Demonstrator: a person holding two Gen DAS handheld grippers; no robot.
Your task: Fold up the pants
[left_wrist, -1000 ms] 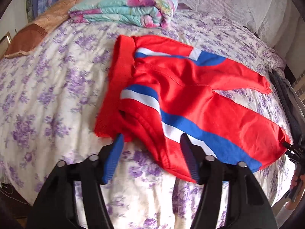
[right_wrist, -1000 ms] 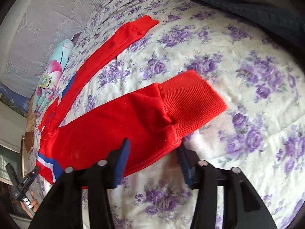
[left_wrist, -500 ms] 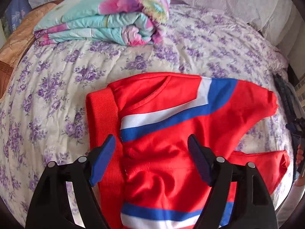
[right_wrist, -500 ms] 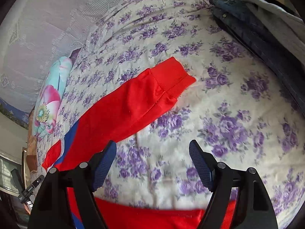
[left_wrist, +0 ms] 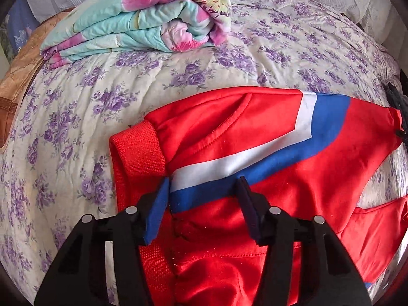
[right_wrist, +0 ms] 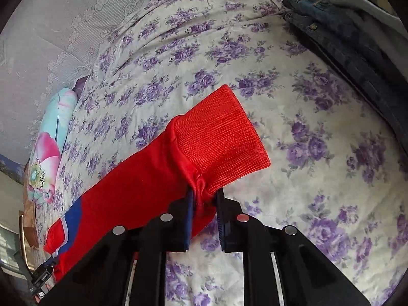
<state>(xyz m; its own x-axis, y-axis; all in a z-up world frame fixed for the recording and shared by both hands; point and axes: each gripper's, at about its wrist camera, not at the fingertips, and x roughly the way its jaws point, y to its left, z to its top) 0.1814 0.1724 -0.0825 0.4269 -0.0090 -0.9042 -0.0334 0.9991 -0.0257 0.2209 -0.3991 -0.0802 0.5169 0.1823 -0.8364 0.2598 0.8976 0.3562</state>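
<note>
Right tongs (right_wrist: 204, 199) pinch red pants (right_wrist: 142, 186) at ribbed cuff (right_wrist: 221, 137) | left tongs (left_wrist: 202, 191) spread over waistband (left_wrist: 137, 158) | lower pants cut off by frame | bed (left_wrist: 76, 117)

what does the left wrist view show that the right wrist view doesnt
Only the left wrist view shows the waistband of the red pants, their pocket seam, the full white and blue stripe, and a tan cover at the bed's edge. The left gripper sits open over the waist.

Only the right wrist view shows the ribbed ankle cuff, the right gripper shut on the fabric just behind it, and dark denim clothing.

Both share the pants, the purple floral bedspread and the folded floral quilt.
</note>
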